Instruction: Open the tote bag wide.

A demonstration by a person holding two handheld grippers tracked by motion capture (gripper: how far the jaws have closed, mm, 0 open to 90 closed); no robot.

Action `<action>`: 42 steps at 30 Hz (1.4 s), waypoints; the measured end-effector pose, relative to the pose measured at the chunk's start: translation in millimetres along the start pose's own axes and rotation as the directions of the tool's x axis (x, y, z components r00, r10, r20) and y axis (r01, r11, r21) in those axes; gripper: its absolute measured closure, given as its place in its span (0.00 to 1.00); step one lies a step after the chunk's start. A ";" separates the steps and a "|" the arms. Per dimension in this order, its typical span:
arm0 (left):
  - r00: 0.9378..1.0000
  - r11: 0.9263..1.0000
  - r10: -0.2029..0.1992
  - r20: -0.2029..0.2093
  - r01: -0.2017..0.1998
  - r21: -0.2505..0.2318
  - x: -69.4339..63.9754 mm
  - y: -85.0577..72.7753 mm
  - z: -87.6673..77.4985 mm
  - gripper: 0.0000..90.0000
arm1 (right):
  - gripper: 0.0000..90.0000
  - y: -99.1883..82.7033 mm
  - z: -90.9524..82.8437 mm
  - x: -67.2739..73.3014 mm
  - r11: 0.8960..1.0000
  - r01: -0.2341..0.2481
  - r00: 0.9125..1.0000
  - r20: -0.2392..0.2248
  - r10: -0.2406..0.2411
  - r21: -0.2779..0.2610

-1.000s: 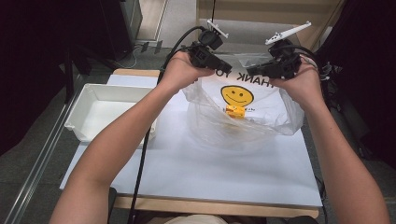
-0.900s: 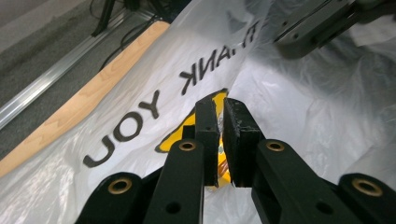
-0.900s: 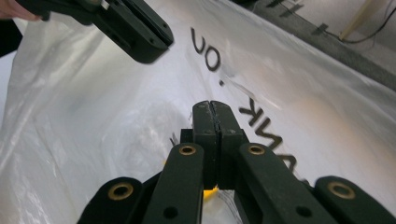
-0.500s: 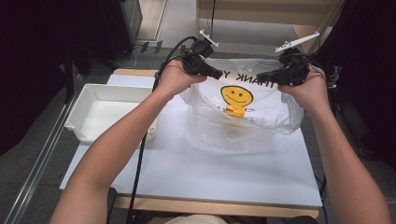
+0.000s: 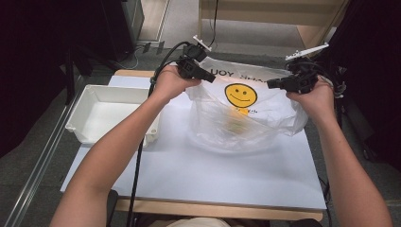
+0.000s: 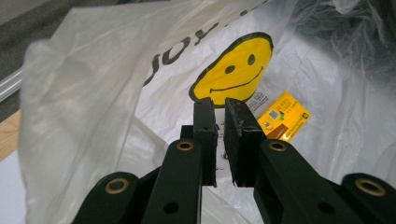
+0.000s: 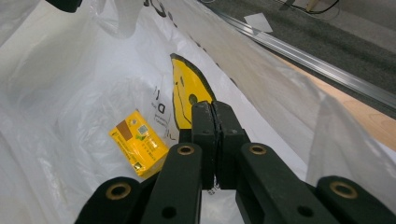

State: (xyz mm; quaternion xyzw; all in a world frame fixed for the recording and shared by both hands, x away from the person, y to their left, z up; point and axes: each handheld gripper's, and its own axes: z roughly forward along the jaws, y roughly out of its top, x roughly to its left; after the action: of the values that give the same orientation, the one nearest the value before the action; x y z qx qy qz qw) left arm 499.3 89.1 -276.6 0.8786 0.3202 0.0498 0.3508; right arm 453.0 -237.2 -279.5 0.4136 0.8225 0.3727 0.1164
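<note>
White worktop [image 5: 198, 175], tray [image 5: 113, 116] at left. Plastic bag [image 5: 246, 118] at the far middle, now stretched wider than a second ago, mouth opened for access. Left hand-held gripper [image 6: 219, 114] nearly closed, probably pinching the rim; right hand-held gripper [image 7: 214, 116] clamped on film. Yellow packet [image 7: 137, 142] inside. Smiley print, "YOU" readable; packet text too small.

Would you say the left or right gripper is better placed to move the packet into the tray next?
Left, probably: the tray sits on the left gripper's side; the right gripper is across the bag.
</note>
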 end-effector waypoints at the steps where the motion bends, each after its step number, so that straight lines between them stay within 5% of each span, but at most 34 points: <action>1: 1.000 1.000 -0.003 0.003 0.003 0.000 1.1 -0.7 0.6 0.93 | 1.00 -0.7 0.2 -0.6 1.000 0.003 1.000 0.001 -0.003 0.000; 10: 1.000 1.000 -0.009 -0.014 0.009 0.026 6.3 -5.3 5.6 0.93 | 0.99 -8.2 8.3 -2.9 1.000 -0.009 1.000 -0.006 0.009 0.010; 20: 0.997 0.996 -0.079 -0.013 0.079 0.047 21.3 -23.5 14.8 0.93 | 0.98 -18.2 14.1 -6.2 0.999 -0.036 0.999 -0.026 0.036 -0.003; 42: 0.995 0.991 -0.097 -0.008 0.097 0.088 22.6 -44.0 37.3 0.92 | 0.98 -46.0 38.2 -13.4 0.994 -0.107 0.993 -0.057 0.106 -0.015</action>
State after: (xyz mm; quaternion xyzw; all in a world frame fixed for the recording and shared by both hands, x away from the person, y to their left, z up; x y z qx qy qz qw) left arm 505.5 105.0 -336.2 0.8765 0.3650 0.0204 0.3131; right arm 453.2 -245.2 -340.2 0.4454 0.7986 0.3973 0.0771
